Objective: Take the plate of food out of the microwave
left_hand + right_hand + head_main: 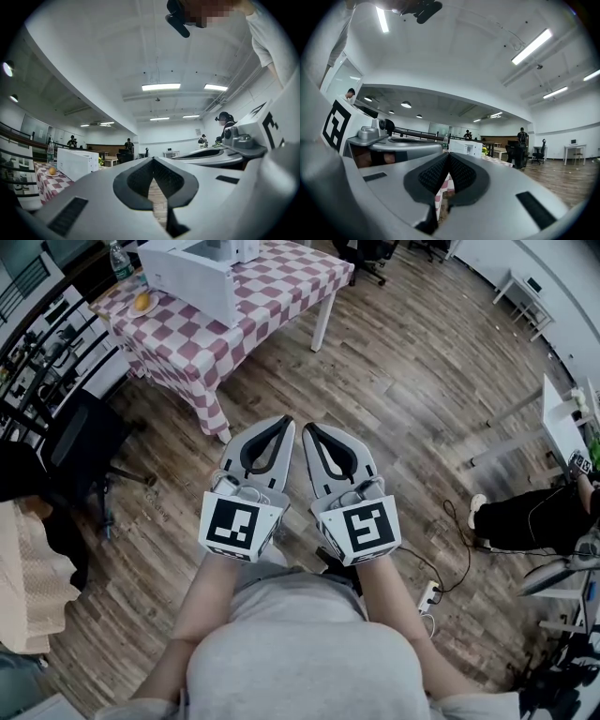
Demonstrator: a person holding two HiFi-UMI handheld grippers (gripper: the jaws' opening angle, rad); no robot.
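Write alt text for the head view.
The left gripper and the right gripper are held side by side, jaws shut and empty, over a wooden floor. Ahead at upper left, a white microwave sits on a checked-cloth table.

The left forearm [208, 592] and right forearm [401, 601] reach forward side by side. The left tool [284, 424] and right tool [310, 428] point level (tips almost touching), jaws closed, empty.

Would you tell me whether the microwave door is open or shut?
Shut, it appears: the microwave on the checkered table shows a flush front, no door swung out.
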